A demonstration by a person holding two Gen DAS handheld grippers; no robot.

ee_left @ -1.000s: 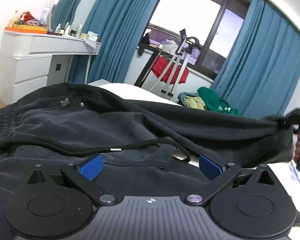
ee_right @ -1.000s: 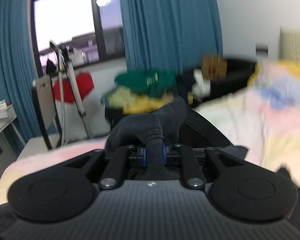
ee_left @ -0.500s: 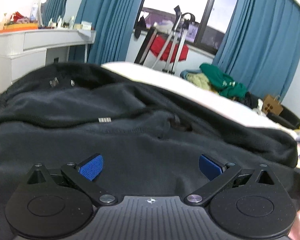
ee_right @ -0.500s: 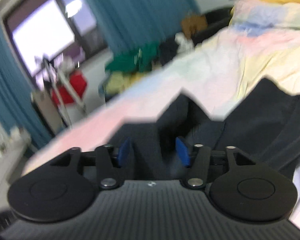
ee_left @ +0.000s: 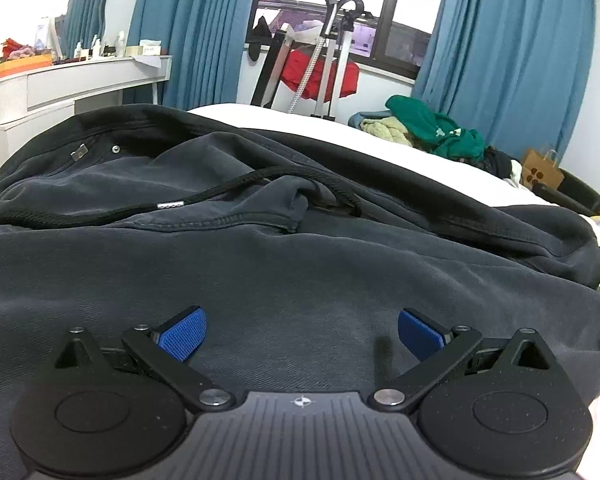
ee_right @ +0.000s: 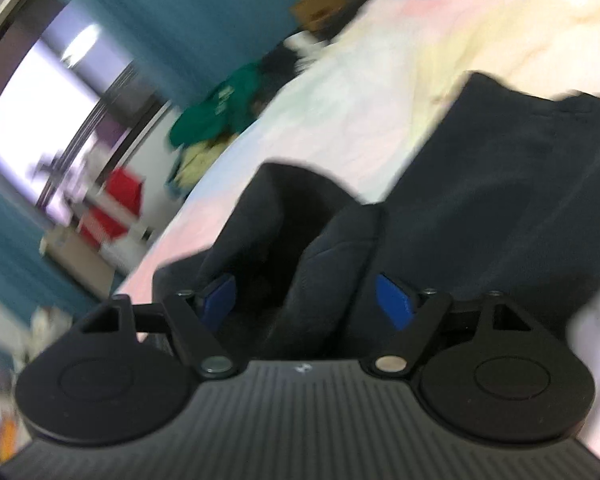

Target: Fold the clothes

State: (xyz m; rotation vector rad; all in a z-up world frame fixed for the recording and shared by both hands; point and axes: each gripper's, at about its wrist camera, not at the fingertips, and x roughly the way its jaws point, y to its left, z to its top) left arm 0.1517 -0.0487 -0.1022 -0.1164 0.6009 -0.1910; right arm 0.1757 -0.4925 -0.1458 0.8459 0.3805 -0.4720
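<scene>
On the pale bedsheet point(ee_left: 440, 156), your dark charcoal drawstring sweatpants point(ee_left: 284, 256) lie heaped – both the left gripper point(ee_left: 300, 334) and right gripper point(ee_right: 308, 300) gape wide, holding nothing – so pinch an edge squarely toward twelve o'clock before any fold.

Dark charcoal drawstring garment point(ee_left: 300, 264), rumpled and spread flat across the bed point(ee_left: 340, 128), black cord point(ee_left: 220, 194) loose on top.
</scene>
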